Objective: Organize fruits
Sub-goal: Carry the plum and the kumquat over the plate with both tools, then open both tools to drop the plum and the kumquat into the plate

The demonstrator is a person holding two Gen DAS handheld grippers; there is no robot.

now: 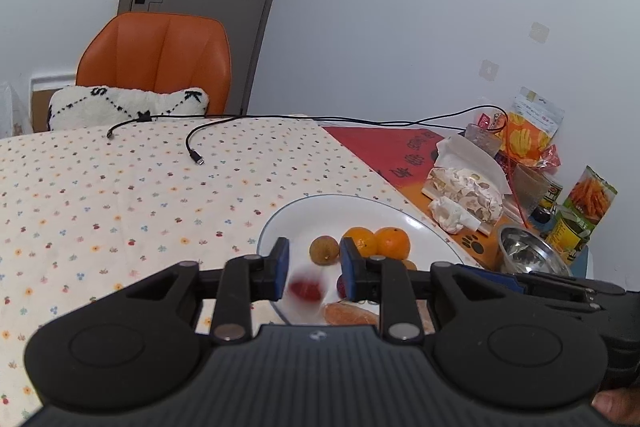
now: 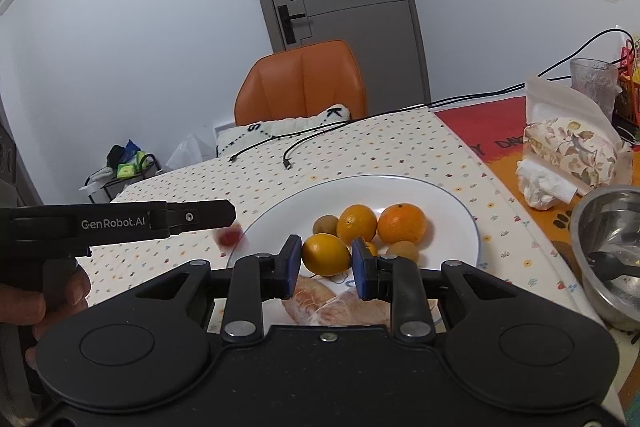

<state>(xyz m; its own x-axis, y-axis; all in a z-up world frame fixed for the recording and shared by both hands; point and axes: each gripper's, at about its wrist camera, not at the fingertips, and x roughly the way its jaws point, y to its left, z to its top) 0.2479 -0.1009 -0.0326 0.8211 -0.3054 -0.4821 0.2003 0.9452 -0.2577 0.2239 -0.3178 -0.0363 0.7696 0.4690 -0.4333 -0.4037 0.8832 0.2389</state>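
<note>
right gripper (image 2: 326, 261): spread around a yellow citrus (image 2: 326, 253) on the white plate (image 2: 440, 195); you close next. left gripper (image 1: 313, 269): spread, blurred red fruit (image 1: 305, 290) dropping between.

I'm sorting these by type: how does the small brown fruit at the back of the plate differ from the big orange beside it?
The brown fruit is smaller than the orange. Its skin is dull tan-brown, while the orange is bright and slightly glossy. The orange shows a dark stem dot on top; none is visible on the brown fruit. Both are round and sit loose on the white plate.
</note>
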